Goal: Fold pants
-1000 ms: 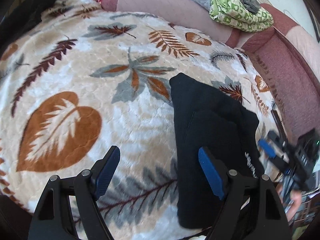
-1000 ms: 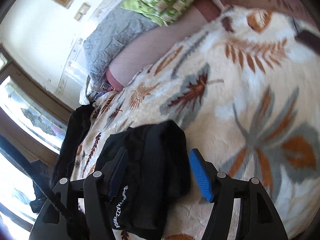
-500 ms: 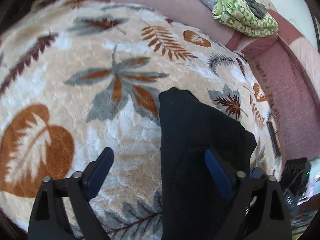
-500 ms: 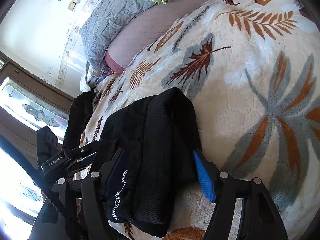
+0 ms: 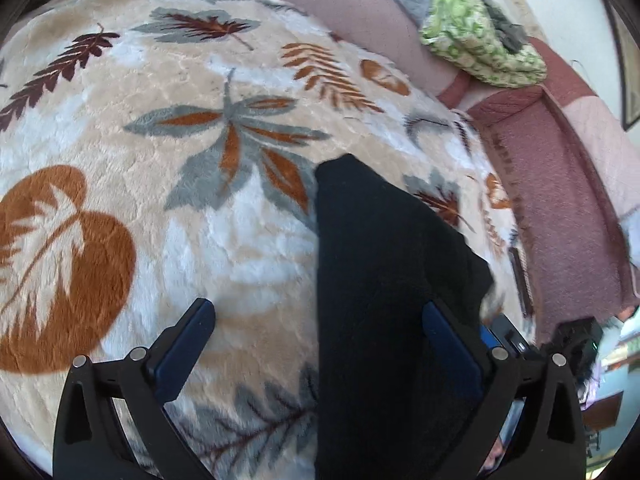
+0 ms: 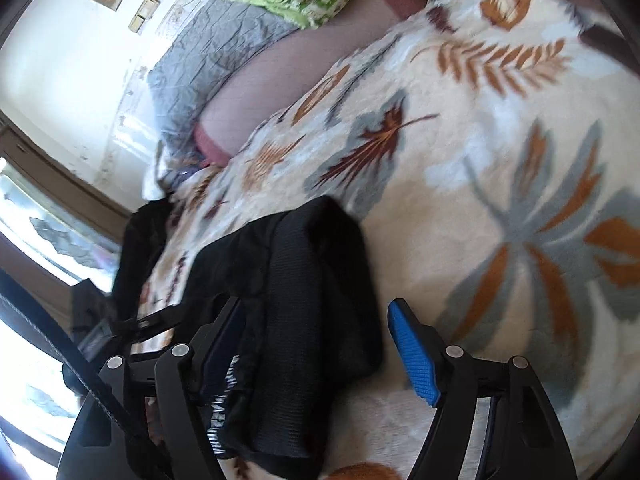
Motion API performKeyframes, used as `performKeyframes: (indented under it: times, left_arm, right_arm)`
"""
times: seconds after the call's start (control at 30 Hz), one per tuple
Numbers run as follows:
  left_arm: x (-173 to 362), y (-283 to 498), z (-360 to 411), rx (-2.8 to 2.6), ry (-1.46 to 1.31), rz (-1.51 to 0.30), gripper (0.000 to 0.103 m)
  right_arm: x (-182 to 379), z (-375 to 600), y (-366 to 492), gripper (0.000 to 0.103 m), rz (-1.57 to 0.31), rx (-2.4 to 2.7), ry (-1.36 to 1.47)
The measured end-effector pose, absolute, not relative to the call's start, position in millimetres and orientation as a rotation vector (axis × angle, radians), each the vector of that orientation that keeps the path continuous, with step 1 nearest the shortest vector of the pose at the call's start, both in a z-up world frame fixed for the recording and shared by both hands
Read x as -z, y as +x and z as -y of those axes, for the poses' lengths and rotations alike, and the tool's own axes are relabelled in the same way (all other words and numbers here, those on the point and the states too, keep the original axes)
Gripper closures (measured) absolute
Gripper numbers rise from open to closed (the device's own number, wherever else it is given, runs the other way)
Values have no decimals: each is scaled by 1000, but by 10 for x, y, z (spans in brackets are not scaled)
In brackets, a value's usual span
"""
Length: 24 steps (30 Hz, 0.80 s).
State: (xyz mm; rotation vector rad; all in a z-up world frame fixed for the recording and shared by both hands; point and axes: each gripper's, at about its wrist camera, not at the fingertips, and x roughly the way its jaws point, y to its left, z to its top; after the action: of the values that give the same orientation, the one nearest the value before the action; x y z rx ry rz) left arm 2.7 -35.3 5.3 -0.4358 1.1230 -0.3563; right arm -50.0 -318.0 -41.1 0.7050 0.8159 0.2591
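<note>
Black pants point(image 5: 384, 300) lie folded in a narrow stack on a leaf-patterned blanket point(image 5: 160, 160). My left gripper point(image 5: 320, 344) is open above them, its right finger point(image 5: 448, 344) over the stack and its left finger over bare blanket. In the right wrist view the pants point(image 6: 304, 320) show a white-lettered waistband at the near edge. My right gripper point(image 6: 320, 344) is open and straddles the stack from the other side. The left gripper point(image 6: 116, 324) shows at the left there.
A pink sofa back point(image 5: 560, 184) runs along the blanket's far and right sides. A green patterned cloth point(image 5: 480, 44) and a grey quilt point(image 6: 216, 56) lie on it. Another dark garment point(image 6: 140, 248) lies at the blanket's edge by a window.
Both grippers have moved in over the folded pants and stayed open. The pants have not visibly shifted on the blanket.
</note>
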Motion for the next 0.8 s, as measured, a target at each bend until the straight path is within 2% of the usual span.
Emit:
performKeyframes:
  times: [0.5,0.53,0.57,0.6,0.63,0.67,0.8]
  left_arm:
    - [100,325,951,472,-148,-1157,1]
    - [95,309,946,465,-141,-1152,12]
    - [80,284,939,462,-142,-1140,34]
    - [60,256,934,462,-149,-1134,38]
    - [42,230,919,452,-151,-1125,45]
    - [14,207,917,452,-157,-1116,54]
    - [-103,138,894,439,-186,-1085,63]
  right_arm:
    - [526,2777,-290,16,-847,-434,630]
    - [532,2741,-260,16,-849,-453,626]
    - [527,2701,-240,17,-852,-471,616]
    - [521,2684,-233,22,-853,-482,615]
    - [522,2672,-228,27,-857,-500,623]
    - [529,2672,-222,42,-863,-510,638]
    - [537,2637,-229,52,-886,-534,677]
